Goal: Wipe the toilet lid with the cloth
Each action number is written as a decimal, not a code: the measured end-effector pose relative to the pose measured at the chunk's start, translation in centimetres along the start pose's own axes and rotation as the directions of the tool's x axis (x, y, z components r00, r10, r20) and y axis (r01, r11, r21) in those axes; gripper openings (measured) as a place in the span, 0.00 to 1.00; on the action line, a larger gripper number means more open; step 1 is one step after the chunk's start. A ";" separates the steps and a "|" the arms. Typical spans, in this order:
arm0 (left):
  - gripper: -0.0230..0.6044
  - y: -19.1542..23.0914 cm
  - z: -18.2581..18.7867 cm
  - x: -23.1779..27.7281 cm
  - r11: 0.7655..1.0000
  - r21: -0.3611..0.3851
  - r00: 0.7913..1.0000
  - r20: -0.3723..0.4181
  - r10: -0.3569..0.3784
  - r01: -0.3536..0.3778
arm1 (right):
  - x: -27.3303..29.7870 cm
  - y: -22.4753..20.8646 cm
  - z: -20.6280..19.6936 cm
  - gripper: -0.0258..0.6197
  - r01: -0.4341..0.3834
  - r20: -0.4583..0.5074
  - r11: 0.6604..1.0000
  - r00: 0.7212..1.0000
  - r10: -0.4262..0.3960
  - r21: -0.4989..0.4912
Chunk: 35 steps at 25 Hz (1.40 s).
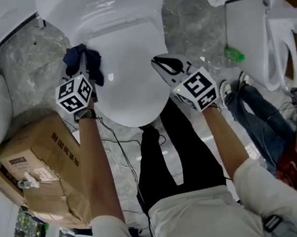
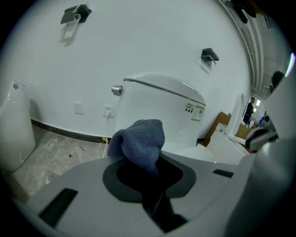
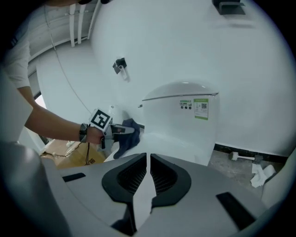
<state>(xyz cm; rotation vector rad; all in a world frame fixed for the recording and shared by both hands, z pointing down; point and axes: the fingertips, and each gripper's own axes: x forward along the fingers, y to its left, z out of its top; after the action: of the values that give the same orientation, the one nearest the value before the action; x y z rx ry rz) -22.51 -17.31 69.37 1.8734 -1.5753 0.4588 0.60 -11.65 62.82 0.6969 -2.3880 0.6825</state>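
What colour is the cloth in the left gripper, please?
Dark blue; the cloth shows best in the left gripper view.

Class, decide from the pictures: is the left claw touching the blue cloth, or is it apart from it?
Touching. The left gripper view shows the blue cloth clamped between the jaws of the left claw, bunching out past them.

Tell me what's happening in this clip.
A person stands over a closed toilet lid, a gripper in each hand. The left gripper is clamped on a dark blue cloth, held at the lid's rear left; whether the cloth touches it is unclear. The right gripper hangs over the lid's right side, jaws almost together with nothing between them.
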 end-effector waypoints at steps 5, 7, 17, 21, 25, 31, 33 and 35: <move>0.12 -0.7 -0.4 1.9 0.999 -0.004 0.998 0.021 0.053 -0.053 | -2.0 -2.4 0.8 0.11 0.053 0.039 0.999 0.998 -0.053 0.008; 0.12 -1.6 -0.5 2.2 0.996 0.007 0.996 0.020 0.083 -0.083 | -2.8 -3.3 0.5 0.11 0.062 0.042 0.998 0.997 -0.063 0.025; 0.12 -9.9 -0.1 5.1 0.998 0.046 0.998 0.052 0.030 -0.033 | -6.2 -6.0 -2.4 0.11 0.123 0.051 0.989 0.991 -0.128 0.082; 0.12 -13.2 -0.2 6.1 0.996 0.088 0.999 0.046 -0.004 0.000 | -7.4 -6.5 -2.9 0.11 0.153 0.066 0.983 0.985 -0.160 0.100; 0.12 -17.0 -1.0 7.0 0.987 0.156 0.999 0.018 -0.047 0.044 | -8.7 -7.2 -3.3 0.11 0.194 0.090 0.971 0.974 -0.207 0.139; 0.12 -23.3 -3.6 7.6 0.971 0.192 0.989 -0.068 -0.129 0.140 | -10.7 -7.5 -4.1 0.11 0.243 0.094 0.957 0.961 -0.260 0.157; 0.13 -25.3 -4.8 7.5 0.961 0.209 0.981 -0.103 -0.162 0.180 | -11.3 -7.4 -4.4 0.11 0.258 0.096 0.953 0.957 -0.275 0.159; 0.13 -27.4 -6.4 7.4 0.946 0.233 0.971 -0.141 -0.195 0.224 | -11.9 -7.5 -4.9 0.11 0.274 0.096 0.948 0.952 -0.292 0.164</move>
<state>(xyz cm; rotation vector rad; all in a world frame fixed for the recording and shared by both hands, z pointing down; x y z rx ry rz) 6.42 -16.43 72.04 2.1326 -1.2710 0.6807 15.35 -10.43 61.15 1.1497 -2.2926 0.7166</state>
